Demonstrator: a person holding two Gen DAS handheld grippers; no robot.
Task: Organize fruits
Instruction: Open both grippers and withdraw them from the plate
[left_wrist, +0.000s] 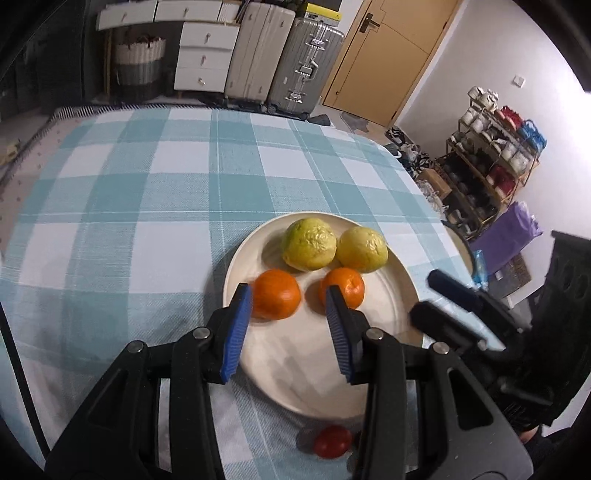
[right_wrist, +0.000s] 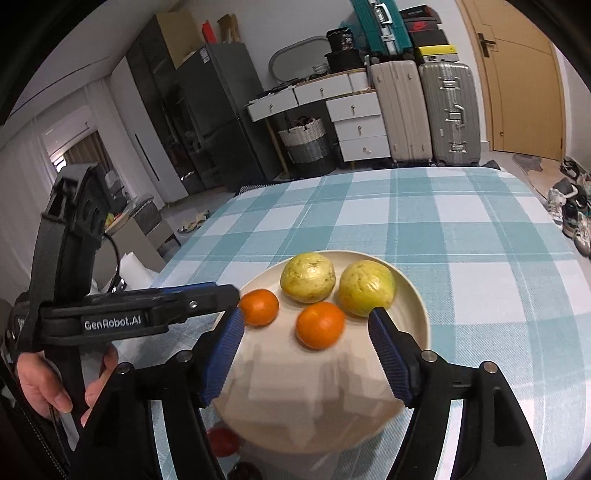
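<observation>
A red tomato (left_wrist: 332, 441) is seen lying on the checked cloth (left_wrist: 147, 221) beneath and behind the left gripper (left_wrist: 289, 295), off the plate (left_wrist: 306, 384). The left gripper is held wide open and empty, its fingers flanking the left orange (left_wrist: 276, 298). The right gripper (right_wrist: 306, 322) is likewise spread wide and empty, above the plate's near half. Ahead of both fingertips, the right orange (right_wrist: 320, 325) and, farther off, two yellow-green fruits (right_wrist: 308, 277) are noted on the plate.

Risk: closing on the round orange off-centre may set it rolling into its neighbours; the tomato may be overlooked or crushed.

"GenRobot.AI" is read on the left gripper's body.
</observation>
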